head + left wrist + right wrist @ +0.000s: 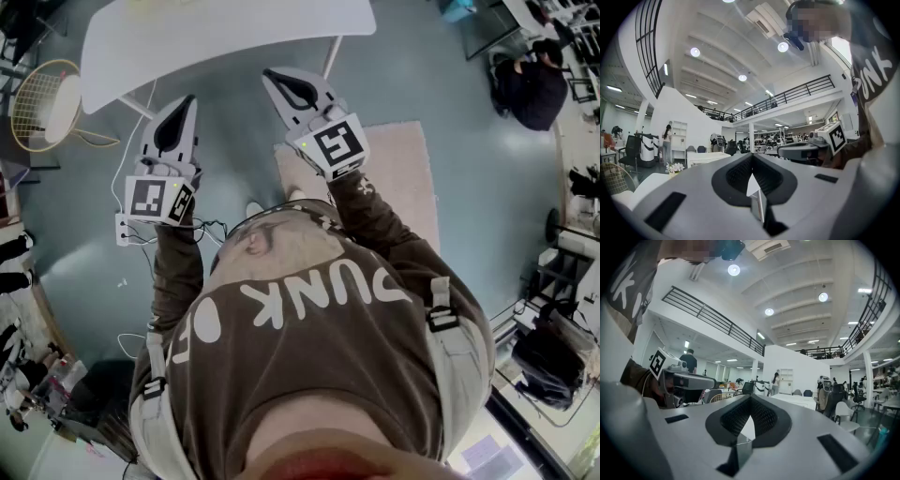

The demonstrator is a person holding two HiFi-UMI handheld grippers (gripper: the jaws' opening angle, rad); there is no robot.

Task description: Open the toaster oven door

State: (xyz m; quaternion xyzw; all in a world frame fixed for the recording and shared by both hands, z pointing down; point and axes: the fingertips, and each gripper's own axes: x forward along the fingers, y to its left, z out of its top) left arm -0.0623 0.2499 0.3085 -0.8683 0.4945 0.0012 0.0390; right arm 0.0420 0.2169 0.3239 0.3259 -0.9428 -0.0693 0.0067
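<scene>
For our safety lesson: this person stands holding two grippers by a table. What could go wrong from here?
Cables and a power strip lie by the feet: a trip hazard. The left gripper and right gripper are shut, and no toaster oven shows in any view, so a reach could miss.

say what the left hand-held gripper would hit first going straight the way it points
Nothing near: the left hand-held gripper points level, with the rounded white table lying lower and to its left. The way looks free into the open room, though depth is unclear.
</scene>
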